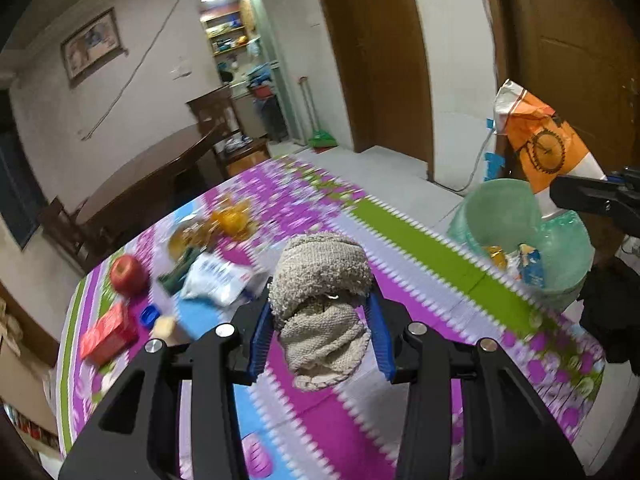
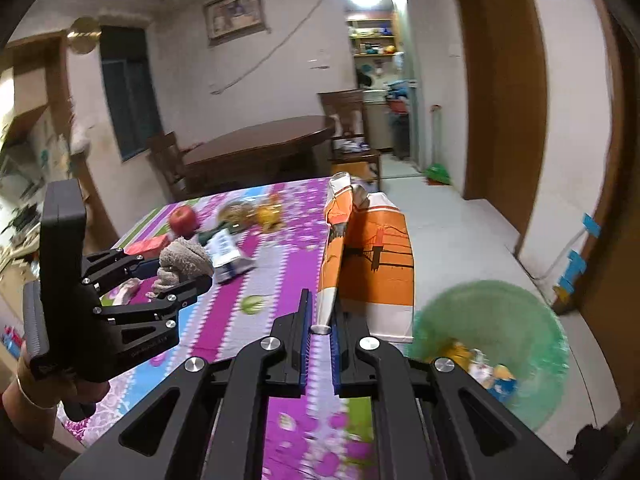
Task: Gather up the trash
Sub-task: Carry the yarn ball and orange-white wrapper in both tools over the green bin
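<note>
My left gripper (image 1: 320, 320) is shut on a beige knitted cloth (image 1: 320, 276), which bulges above its blue pads, over the flowered tablecloth (image 1: 420, 240). In the right wrist view the left gripper (image 2: 180, 276) appears at the left with the cloth (image 2: 182, 256) in it. My right gripper (image 2: 322, 320) is shut on the lower edge of an orange and white paper bag (image 2: 376, 256) that stands upright. That bag (image 1: 540, 140) hangs above a green bin (image 1: 504, 216) beside the table, with the right gripper (image 1: 568, 194) behind it. Several scraps lie in the bin (image 2: 500, 312).
On the table's far left lie a red apple (image 1: 128, 274), a red box (image 1: 106, 334), a blue cap (image 1: 150, 316), a white and blue packet (image 1: 218, 276) and orange peel (image 1: 232, 216). A dark wooden table (image 2: 260, 140) and chairs stand beyond.
</note>
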{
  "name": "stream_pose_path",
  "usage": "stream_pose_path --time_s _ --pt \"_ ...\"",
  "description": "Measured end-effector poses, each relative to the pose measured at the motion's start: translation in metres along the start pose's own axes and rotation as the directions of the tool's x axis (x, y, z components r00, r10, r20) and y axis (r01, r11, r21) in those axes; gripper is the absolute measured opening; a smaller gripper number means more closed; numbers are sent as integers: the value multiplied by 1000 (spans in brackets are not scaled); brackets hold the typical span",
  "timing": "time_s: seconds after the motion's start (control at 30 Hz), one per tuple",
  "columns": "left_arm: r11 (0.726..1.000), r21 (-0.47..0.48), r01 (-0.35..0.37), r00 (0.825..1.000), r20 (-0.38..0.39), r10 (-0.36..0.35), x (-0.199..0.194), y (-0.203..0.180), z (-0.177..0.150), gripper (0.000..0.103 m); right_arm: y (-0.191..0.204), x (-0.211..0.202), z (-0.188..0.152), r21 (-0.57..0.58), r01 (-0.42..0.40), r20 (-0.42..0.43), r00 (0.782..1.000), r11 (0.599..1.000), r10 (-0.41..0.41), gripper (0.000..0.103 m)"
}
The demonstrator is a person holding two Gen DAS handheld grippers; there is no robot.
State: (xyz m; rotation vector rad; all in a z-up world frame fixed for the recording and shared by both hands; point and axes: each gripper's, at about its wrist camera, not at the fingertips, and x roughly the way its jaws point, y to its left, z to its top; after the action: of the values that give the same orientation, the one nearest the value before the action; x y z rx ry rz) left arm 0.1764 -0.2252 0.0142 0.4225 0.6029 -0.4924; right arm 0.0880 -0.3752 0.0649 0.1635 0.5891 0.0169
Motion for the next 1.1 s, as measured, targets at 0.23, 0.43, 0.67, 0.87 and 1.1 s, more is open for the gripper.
stream_pose_path --time_s 0.23,0.43,0.67,0.87,1.1 --pt "996 75 37 999 11 -38 20 -50 32 40 -69 -26 -3 57 101 -19 995 993 -100 9" --pt "989 122 81 996 12 -83 37 -87 54 40 -119 -39 -4 89 181 -56 983 980 -176 9" --pt "976 185 118 993 -14 -117 59 -127 70 41 -169 -41 -5 160 217 -127 972 963 -198 9" --pt "959 223 176 984 -51 -169 75 -149 79 41 -196 -33 -9 211 247 -192 959 946 -208 9" --pt "941 254 222 975 -78 -209 89 -169 85 41 -212 -25 -19 270 272 -258 945 923 -203 9"
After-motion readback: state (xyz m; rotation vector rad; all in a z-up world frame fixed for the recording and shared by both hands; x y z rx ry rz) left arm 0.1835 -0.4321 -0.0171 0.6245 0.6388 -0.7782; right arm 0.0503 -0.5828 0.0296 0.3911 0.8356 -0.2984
